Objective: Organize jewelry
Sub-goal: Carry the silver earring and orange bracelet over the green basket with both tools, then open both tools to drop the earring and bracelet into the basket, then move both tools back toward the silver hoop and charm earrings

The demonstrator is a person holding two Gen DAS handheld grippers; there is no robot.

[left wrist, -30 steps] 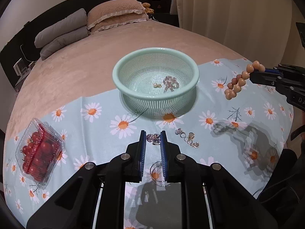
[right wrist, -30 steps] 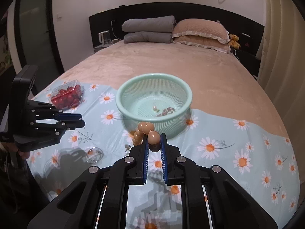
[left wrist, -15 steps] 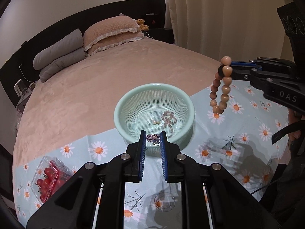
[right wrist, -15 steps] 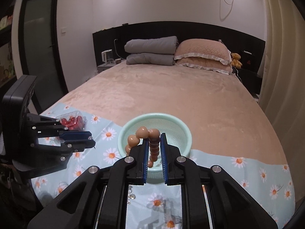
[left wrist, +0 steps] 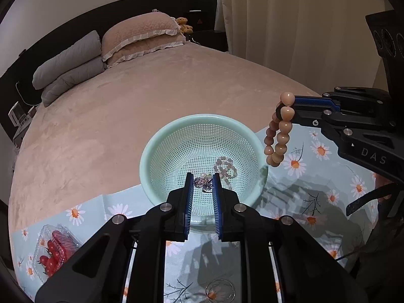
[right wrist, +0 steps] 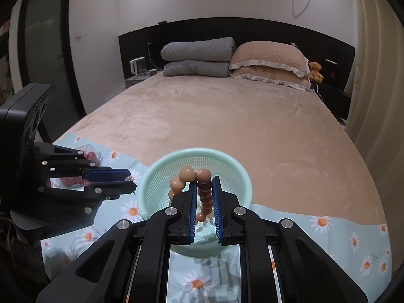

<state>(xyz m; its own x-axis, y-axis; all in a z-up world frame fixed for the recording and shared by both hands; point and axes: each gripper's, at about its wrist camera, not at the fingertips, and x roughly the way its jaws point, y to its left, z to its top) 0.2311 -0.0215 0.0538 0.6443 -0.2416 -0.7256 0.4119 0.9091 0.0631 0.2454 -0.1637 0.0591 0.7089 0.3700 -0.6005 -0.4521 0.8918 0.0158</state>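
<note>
A mint green mesh basket (left wrist: 151,156) stands on a daisy-print cloth on the bed. A pale bead bracelet (left wrist: 226,166) and a pearl lie in it. My left gripper (left wrist: 202,180) hangs over the basket's near side, shut on a small silvery purple jewelry cluster (left wrist: 203,183). In the right wrist view, the left gripper (right wrist: 130,180) sits just left of the basket (right wrist: 242,174). My right gripper (right wrist: 204,179) is shut on a peach bead bracelet (right wrist: 188,174) that dangles above the basket. From the left wrist view, the right gripper (left wrist: 293,108) and its bracelet (left wrist: 277,136) hang by the basket's right rim.
A clear box of cherry tomatoes (left wrist: 54,250) lies at the cloth's left end. A small clear glass dish (left wrist: 219,289) sits on the cloth below my left gripper. Pillows (right wrist: 267,60) and a folded grey quilt are stacked at the headboard. A curtain hangs on the right.
Both grippers have risen and moved forward from over the cloth to above the basket, each carrying its jewelry. The peach bracelet now hangs straight down.
</note>
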